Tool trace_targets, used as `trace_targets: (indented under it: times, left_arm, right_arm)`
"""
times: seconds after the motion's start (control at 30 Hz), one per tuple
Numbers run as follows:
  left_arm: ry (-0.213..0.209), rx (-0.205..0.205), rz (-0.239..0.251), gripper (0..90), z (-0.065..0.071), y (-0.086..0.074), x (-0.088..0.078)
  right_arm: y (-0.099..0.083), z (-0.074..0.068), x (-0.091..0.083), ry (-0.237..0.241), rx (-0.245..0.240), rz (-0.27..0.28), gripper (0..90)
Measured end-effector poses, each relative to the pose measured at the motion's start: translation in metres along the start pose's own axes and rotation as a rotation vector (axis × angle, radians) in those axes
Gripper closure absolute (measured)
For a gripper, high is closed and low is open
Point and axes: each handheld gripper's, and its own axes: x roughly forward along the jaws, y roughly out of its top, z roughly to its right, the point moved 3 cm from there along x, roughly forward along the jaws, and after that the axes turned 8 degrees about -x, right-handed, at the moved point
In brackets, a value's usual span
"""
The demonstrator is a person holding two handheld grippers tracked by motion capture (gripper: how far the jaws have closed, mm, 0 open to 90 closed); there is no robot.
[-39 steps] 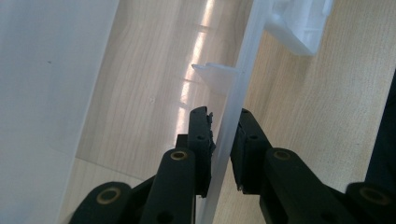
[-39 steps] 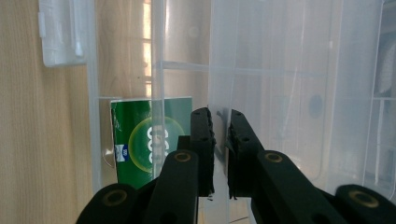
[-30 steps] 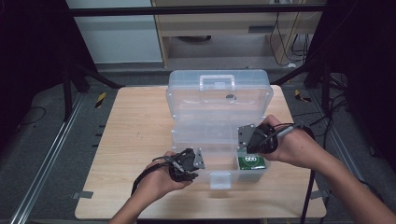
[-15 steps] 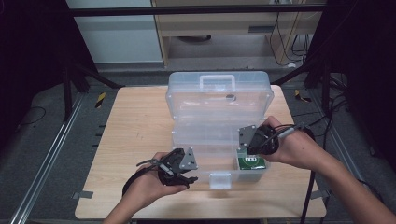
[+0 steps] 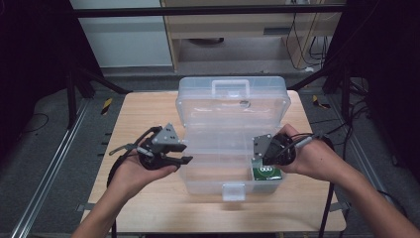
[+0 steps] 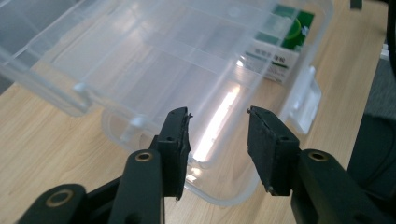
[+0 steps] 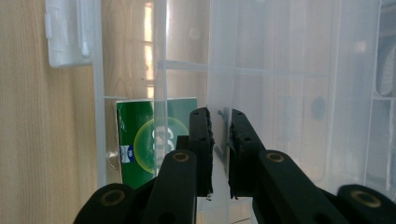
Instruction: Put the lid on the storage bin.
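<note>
Green box [image 7: 144, 140], label print illegible

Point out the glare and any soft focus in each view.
High view: dim surroundings, evenly lit table, slightly soft. Left gripper view: a bright streak of glare on the clear box, jaws sharp. Right gripper view: pale reflections on the box wall blur the green carton behind it.

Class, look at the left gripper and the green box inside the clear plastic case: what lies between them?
In the high view, the left gripper and green box are separated by the clear case's wall and its bare floor; nothing else lies there.
</note>
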Motion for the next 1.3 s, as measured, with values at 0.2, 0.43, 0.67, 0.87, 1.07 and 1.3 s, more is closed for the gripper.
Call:
trace_targets:
  times: [0.2,0.43,0.67,0.87,1.07,1.3]
  left_arm:
    - [0.024,-0.060,-0.017,73.5,-0.027,0.010,-0.002]
    - [0.044,-0.119,-0.023,86.0,-0.046,0.023,0.007]
    - [0.067,-0.185,0.013,89.2,-0.061,0.037,0.006]
    - [0.073,-0.204,0.031,89.7,-0.064,0.042,0.003]
    - [0.048,-0.232,0.064,89.8,-0.063,0.045,0.003]
    - [0.062,-0.240,0.073,89.9,-0.063,0.045,0.001]
  right_arm:
    - [0.000,-0.001,0.000,-0.008,-0.006,-0.005,81.3]
    - [0.000,-0.003,0.000,-0.026,-0.002,-0.001,80.2]
    - [0.000,-0.005,0.000,-0.035,-0.004,-0.001,79.3]
    - [-0.001,-0.007,0.001,-0.038,-0.001,0.008,79.4]
    - [-0.001,-0.010,0.001,-0.046,-0.003,0.010,78.4]
    - [-0.002,-0.012,0.001,-0.041,0.004,0.016,78.1]
